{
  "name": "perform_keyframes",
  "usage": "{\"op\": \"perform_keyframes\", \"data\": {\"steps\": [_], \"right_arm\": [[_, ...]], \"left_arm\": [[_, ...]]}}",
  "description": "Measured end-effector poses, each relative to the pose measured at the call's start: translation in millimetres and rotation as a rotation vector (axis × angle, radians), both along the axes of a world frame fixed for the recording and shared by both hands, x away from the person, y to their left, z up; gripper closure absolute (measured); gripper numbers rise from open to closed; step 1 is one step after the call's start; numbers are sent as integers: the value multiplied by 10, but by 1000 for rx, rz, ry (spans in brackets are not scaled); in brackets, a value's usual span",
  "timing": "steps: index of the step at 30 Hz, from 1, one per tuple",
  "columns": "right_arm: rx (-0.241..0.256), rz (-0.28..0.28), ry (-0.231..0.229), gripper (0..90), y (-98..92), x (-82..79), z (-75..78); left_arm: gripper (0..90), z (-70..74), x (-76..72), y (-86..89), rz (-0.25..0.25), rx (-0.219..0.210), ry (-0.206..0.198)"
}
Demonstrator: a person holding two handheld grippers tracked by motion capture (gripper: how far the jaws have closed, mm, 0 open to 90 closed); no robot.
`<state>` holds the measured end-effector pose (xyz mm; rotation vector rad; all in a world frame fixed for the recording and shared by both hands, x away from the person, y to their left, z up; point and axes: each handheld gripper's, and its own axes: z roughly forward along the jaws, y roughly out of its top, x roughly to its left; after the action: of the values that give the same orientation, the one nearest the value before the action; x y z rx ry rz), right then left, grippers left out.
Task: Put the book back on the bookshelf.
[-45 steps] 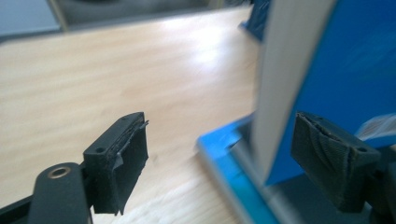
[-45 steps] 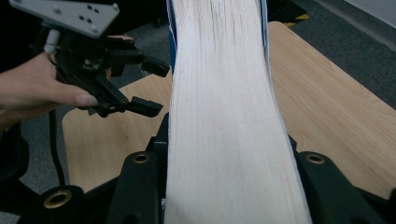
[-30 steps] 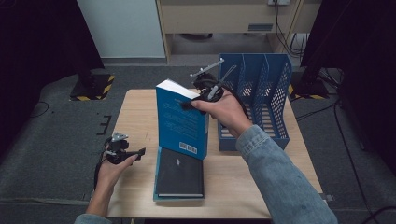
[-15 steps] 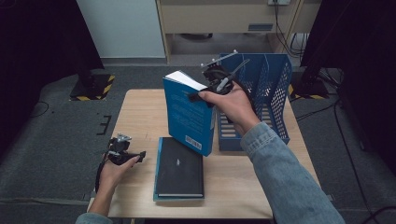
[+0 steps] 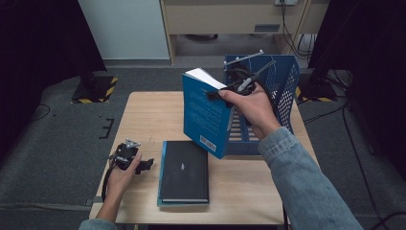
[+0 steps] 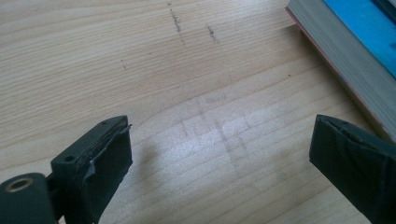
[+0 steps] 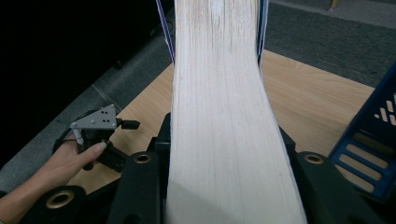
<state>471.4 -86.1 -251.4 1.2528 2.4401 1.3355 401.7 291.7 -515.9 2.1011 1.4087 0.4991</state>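
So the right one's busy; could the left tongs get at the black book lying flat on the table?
Probably yes: the left tongs are open, with bare wooden table between them and the black book.

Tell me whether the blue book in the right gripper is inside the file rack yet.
Not yet. The blue book hangs tilted, clamped in the right gripper, beside the blue file rack, its lower corner outside the rack's front.

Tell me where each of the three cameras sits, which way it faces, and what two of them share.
High view: above the person's side, looking forward and down at the table; both forearms show.
Left gripper view: on the left gripper, facing bare wood beside the stacked books.
Right gripper view: on the right gripper, facing the blue book page edges.
Shared: the high and right gripper views both show the left hand.
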Motion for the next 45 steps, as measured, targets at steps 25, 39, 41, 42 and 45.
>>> {"op": "perform_keyframes", "data": {"steps": [25,39,41,42,45], "right_arm": [[53,-91,1,595,-397,-44,-6],[63,-154,-26,595,-620,-163,130],[73,-165,-30,594,-666,-181,163],[76,-169,-34,595,-689,-190,179],[85,-186,-42,595,-753,-214,226]], "left_arm": [[49,-43,-10,-28,2,9,27],[39,-77,-26,-17,18,1,37],[38,-81,-30,-8,17,0,43],[36,-84,-32,-7,16,3,45],[34,-94,-43,-19,19,20,38]]}}
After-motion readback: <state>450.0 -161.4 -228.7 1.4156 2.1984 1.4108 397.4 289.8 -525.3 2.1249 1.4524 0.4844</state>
